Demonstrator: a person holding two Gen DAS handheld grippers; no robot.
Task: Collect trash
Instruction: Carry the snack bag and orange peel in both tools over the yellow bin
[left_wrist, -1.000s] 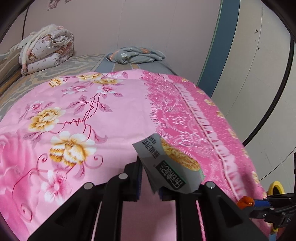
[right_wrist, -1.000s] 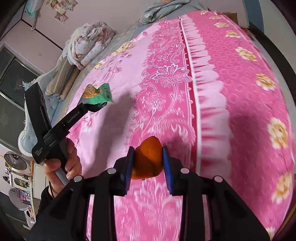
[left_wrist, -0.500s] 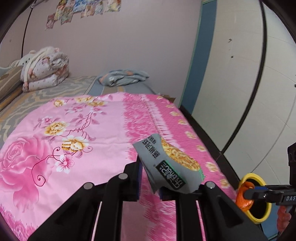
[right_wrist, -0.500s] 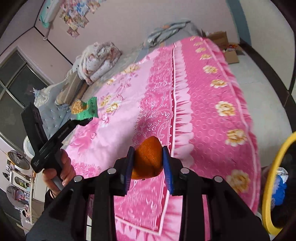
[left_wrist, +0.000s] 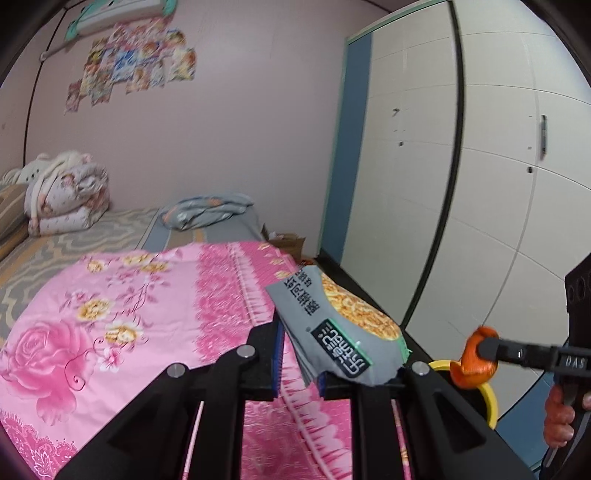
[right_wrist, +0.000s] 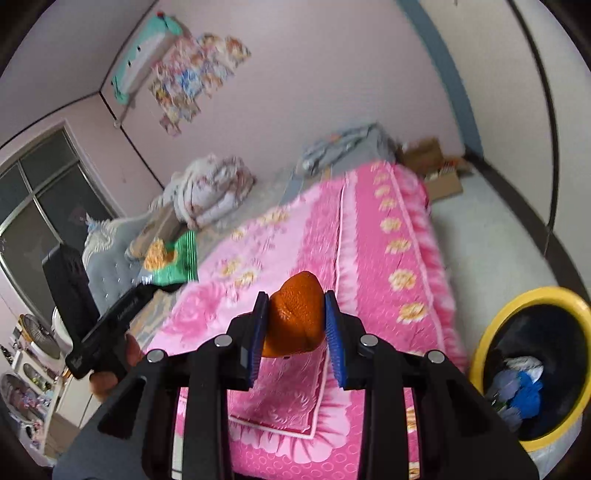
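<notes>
Orange peel (right_wrist: 293, 314) and snack wrapper (left_wrist: 332, 328) were pinched in right hand-held gripper (right_wrist: 293, 328) and left hand-held gripper (left_wrist: 297, 354); release was best delayed until centred above the yellow-rimmed bin (right_wrist: 491, 325).

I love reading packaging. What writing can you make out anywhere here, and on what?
"DAS": on the right tool, cut off by the frame edge.
Chinese print on the snack packet in the left tool: too warped to read.
Wall pictures: blurred.

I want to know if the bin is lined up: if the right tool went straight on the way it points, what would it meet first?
Probably the pink bedspread, not the yellow-rimmed bin, which sits off to its right. The right tool grips the orange peel. Depth is unclear.
</notes>
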